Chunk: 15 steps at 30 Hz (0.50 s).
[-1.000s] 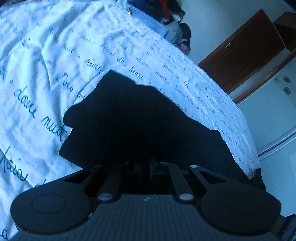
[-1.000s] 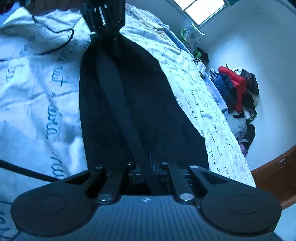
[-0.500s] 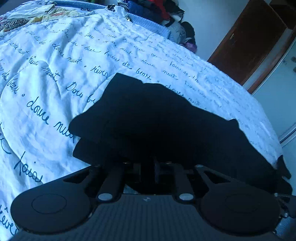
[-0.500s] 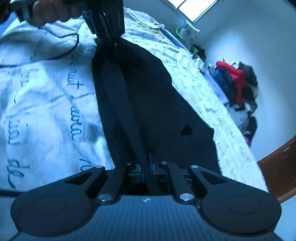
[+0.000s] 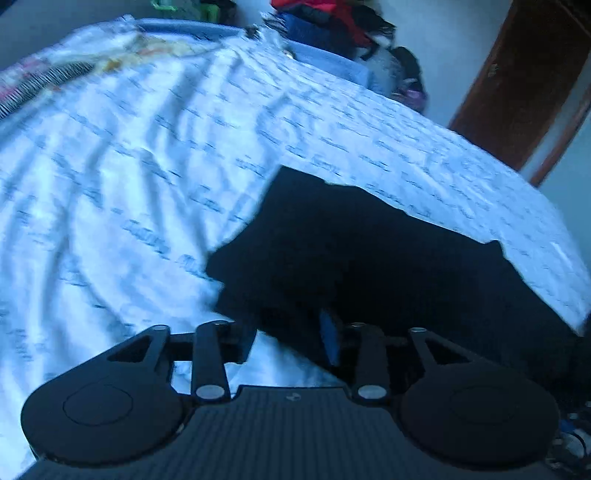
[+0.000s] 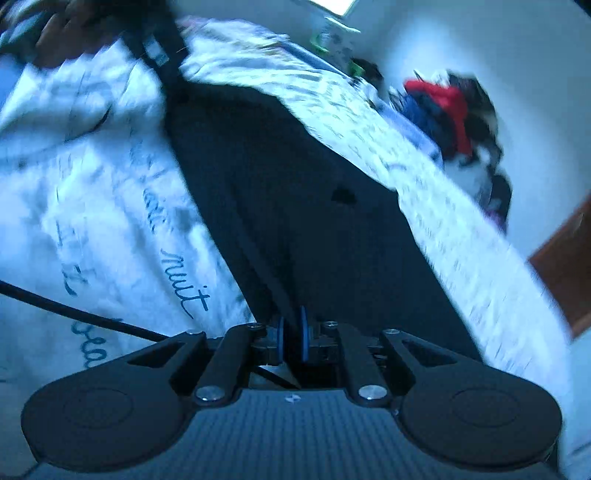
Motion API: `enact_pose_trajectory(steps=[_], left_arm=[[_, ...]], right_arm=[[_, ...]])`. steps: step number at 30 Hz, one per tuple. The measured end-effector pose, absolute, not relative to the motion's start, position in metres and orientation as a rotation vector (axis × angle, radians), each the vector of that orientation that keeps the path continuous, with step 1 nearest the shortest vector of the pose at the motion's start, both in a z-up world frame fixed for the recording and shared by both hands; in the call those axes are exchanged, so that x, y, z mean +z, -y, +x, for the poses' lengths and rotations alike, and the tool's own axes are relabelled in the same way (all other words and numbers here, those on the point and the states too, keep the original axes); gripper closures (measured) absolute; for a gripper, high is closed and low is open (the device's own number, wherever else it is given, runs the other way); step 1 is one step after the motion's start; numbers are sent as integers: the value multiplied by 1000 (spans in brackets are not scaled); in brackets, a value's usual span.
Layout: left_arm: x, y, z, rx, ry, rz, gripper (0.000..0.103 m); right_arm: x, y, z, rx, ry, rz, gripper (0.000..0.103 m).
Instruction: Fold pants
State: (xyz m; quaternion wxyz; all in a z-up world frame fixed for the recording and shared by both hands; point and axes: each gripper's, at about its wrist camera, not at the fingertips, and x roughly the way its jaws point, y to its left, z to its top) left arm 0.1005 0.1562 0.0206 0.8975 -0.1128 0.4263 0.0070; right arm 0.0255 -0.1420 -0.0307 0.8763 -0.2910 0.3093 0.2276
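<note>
Black pants [image 5: 369, 258] lie folded on a bed with a white sheet [image 5: 129, 184] covered in blue handwriting. My left gripper [image 5: 288, 332] hangs just above their near corner. Its jaws are opening, and the pads stand clear of the cloth that lies between and below them. In the right wrist view the pants [image 6: 277, 166] stretch away as a long dark band. A raised fold runs back into my right gripper [image 6: 291, 328], whose blue pads [image 6: 280, 339] have eased slightly but still pinch the fold. At the far end, blurred, is the left gripper [image 6: 159, 48] in a hand [image 6: 55, 37].
A pile of red and dark clothes [image 5: 332, 22] lies beyond the bed's far end, also showing as a clothes pile [image 6: 450, 110]. A brown door [image 5: 524, 81] stands to the right. A black cable [image 6: 74, 314] crosses the sheet [image 6: 92, 203]. Patterned folded cloth [image 5: 55, 74] sits far left.
My left gripper has gone from shut on the pants' edge to open and has lifted and tipped up. The right gripper has shifted and rolled, its pads slightly parted. Both views are blurred.
</note>
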Motion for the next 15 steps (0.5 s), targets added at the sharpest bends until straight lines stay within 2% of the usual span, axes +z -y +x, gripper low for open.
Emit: enact_pose_trajectory(steps=[6,9,12,15], left_arm=[[54,-123,86,-49,-815,-176,56],[57,-82,90,-194,-811,-148,48],[49,-32,96,-320,-836,-100,48],[36,15,101,-449,-880,-75,48]], right_arm=[[-23,192,36,514,-768,-208,91],[-13,222,25,490,-718,-72,90],[0,269,13,298,-631,38,88],[-4,334,3,72,-617,191,78]])
